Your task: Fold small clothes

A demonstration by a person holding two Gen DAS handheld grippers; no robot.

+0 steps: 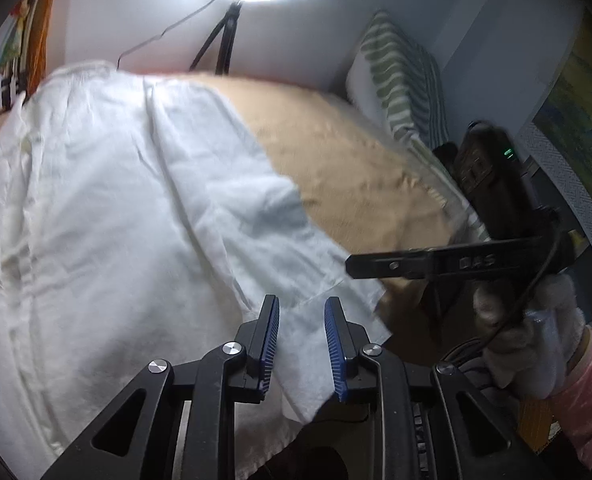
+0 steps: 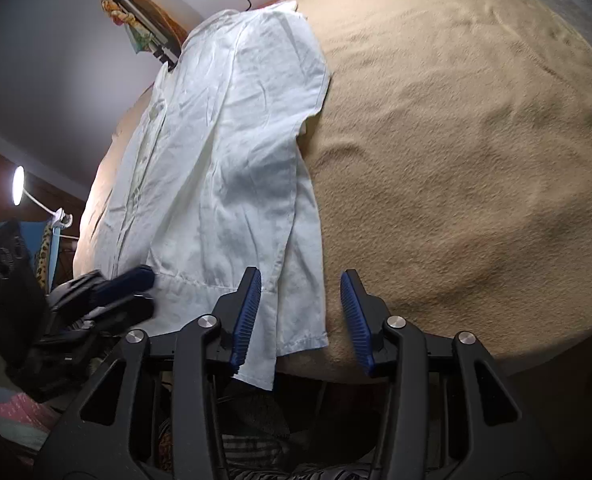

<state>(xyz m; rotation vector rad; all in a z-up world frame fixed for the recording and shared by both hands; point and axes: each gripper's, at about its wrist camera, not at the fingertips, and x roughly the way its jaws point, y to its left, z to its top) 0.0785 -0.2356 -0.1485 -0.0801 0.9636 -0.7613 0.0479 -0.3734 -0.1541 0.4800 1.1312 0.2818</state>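
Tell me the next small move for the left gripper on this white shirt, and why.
Probably close the left gripper on the hem. Its jaws stand open with the white shirt cloth running between them at the near edge of the tan blanket, and the right gripper is open too, gripping nothing.

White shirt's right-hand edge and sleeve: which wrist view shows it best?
Right wrist view: the white shirt is sharp, its sleeve and edge running along the tan blanket. Left wrist view shows the shirt closer and blurred, with the left gripper over its hem.
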